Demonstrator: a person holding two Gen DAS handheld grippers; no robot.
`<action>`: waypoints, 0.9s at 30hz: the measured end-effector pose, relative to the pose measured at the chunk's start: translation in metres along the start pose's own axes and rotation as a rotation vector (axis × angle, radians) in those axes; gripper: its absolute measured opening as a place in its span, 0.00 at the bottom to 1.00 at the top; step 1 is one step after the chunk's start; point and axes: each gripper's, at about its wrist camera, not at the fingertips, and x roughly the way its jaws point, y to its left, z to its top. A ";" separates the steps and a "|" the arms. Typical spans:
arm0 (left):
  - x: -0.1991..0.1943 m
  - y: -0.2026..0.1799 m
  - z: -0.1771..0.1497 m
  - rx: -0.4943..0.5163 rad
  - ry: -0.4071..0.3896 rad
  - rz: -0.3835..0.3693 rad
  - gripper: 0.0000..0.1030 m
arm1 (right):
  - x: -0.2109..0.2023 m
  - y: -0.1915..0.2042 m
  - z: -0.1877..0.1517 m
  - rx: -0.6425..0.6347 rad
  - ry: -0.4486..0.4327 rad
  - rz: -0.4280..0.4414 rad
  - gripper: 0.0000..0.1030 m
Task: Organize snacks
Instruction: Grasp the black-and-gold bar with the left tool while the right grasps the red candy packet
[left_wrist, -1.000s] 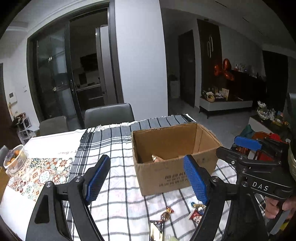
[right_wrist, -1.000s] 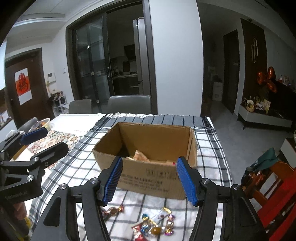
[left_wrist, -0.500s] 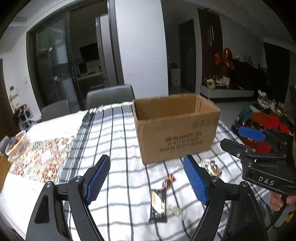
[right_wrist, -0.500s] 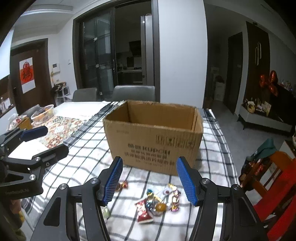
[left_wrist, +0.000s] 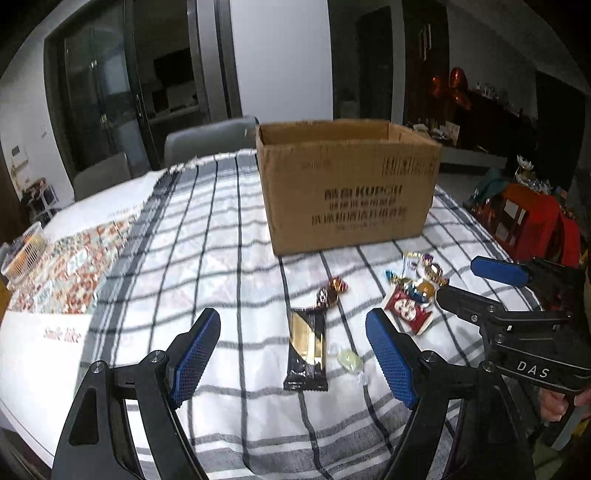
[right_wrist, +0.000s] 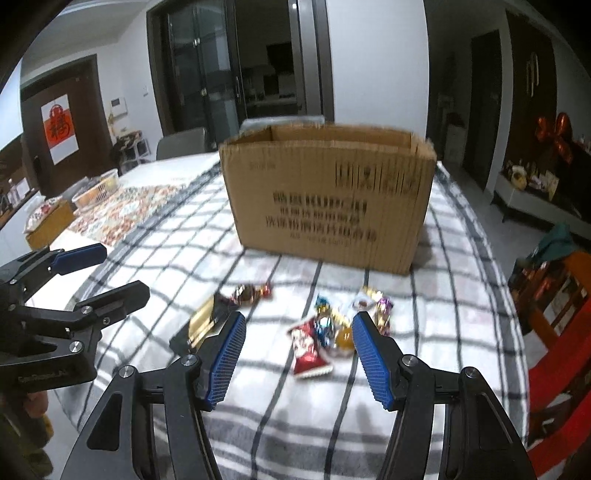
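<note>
An open cardboard box (left_wrist: 347, 188) stands on the checked tablecloth (left_wrist: 207, 258); it also shows in the right wrist view (right_wrist: 328, 195). In front of it lie a black-and-gold snack bar (left_wrist: 307, 349), a twisted candy (left_wrist: 332, 290), a pale clear-wrapped candy (left_wrist: 348, 358) and a pile of wrapped sweets with a red packet (left_wrist: 408, 308). My left gripper (left_wrist: 291, 354) is open and empty, low over the bar. My right gripper (right_wrist: 298, 349) is open and empty, low over the red packet (right_wrist: 308, 350) and the sweets pile (right_wrist: 340, 317). The bar (right_wrist: 201, 323) lies to its left.
Grey chairs (left_wrist: 210, 142) stand behind the table. A patterned mat (left_wrist: 70, 266) and a basket (left_wrist: 26, 249) lie at the left. A red chair (right_wrist: 554, 317) stands at the right, close to the table edge. The right gripper shows in the left view (left_wrist: 480, 280).
Both grippers have dropped from above the box to just over the tablecloth and drawn back toward the snacks in front of it. Both stay open.
</note>
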 end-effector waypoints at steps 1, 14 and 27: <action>0.003 0.000 -0.001 -0.002 0.011 0.001 0.78 | 0.005 -0.001 -0.002 0.005 0.018 0.005 0.57; 0.053 0.002 -0.016 -0.032 0.148 -0.058 0.70 | 0.048 -0.002 -0.015 0.002 0.182 0.082 0.39; 0.091 0.012 -0.015 -0.109 0.233 -0.111 0.52 | 0.079 0.002 -0.004 -0.059 0.223 0.058 0.34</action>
